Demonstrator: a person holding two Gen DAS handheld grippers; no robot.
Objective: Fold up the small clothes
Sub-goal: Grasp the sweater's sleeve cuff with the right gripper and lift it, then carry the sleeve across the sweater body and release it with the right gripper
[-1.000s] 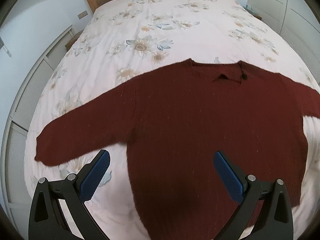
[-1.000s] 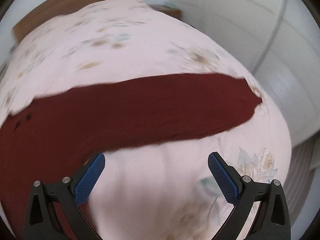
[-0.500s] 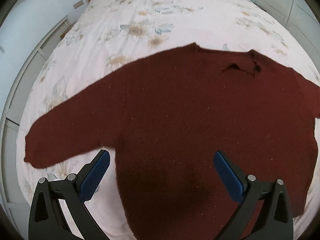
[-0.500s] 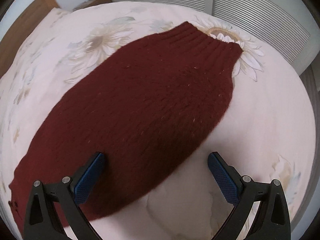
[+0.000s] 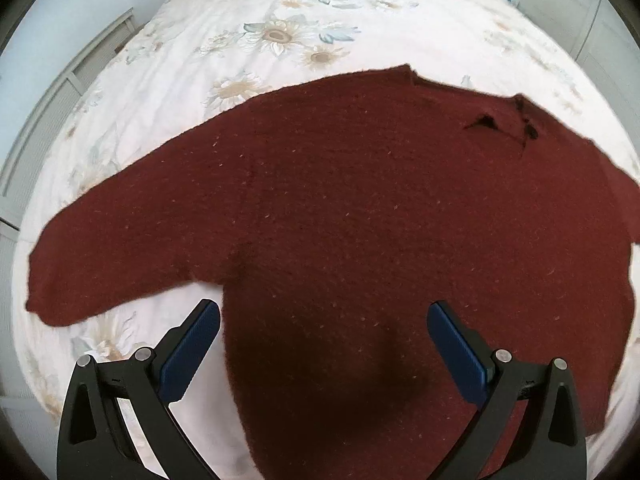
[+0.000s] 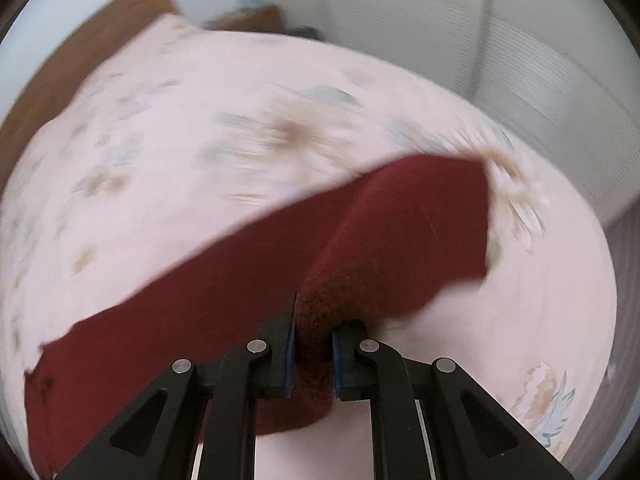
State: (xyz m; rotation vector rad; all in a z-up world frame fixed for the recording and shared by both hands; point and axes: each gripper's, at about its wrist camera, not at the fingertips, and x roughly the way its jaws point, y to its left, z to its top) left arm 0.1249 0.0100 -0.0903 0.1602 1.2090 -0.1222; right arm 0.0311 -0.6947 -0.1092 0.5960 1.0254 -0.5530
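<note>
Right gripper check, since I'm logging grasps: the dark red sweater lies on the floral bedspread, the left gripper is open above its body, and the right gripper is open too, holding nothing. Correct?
Not quite. The right wrist view shows the right gripper shut on the dark red sweater, pinching its sleeve. The rest holds: the sweater lies on the floral bedspread and the left gripper is open above its body.

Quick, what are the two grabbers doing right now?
Left gripper: open, holding nothing, over the red sweater.
Right gripper: jaws closed on the sweater's sleeve.
</note>
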